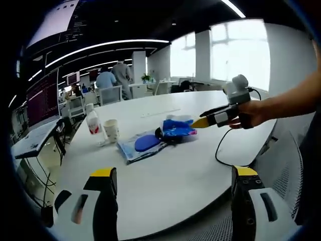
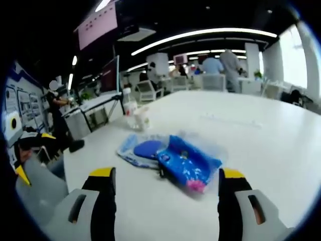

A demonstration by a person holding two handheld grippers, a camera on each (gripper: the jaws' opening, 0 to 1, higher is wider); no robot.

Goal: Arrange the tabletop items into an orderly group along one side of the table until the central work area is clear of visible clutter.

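A clutter of items lies mid-table. A blue patterned packet (image 1: 176, 128) (image 2: 188, 163) rests beside a flat blue oval piece (image 1: 145, 143) (image 2: 148, 149) on a pale blue pouch (image 1: 131, 150) (image 2: 128, 145). To their left stand a paper cup (image 1: 111, 130) (image 2: 142, 119) and a clear bottle with a red label (image 1: 93, 122) (image 2: 129, 108). My left gripper (image 1: 173, 201) hangs open over the near table edge, well short of the items. My right gripper (image 2: 168, 201) is open with the packet just beyond its jaws; it also reaches in from the right (image 1: 199, 122), held by a hand (image 1: 251, 114).
The round white table (image 1: 165, 186) (image 2: 271, 140) has bare surface around the pile. A black cable (image 1: 220, 148) trails from the right gripper across the table. A thin white strip (image 1: 160, 113) (image 2: 230, 120) lies farther back. Chairs, desks and people stand behind.
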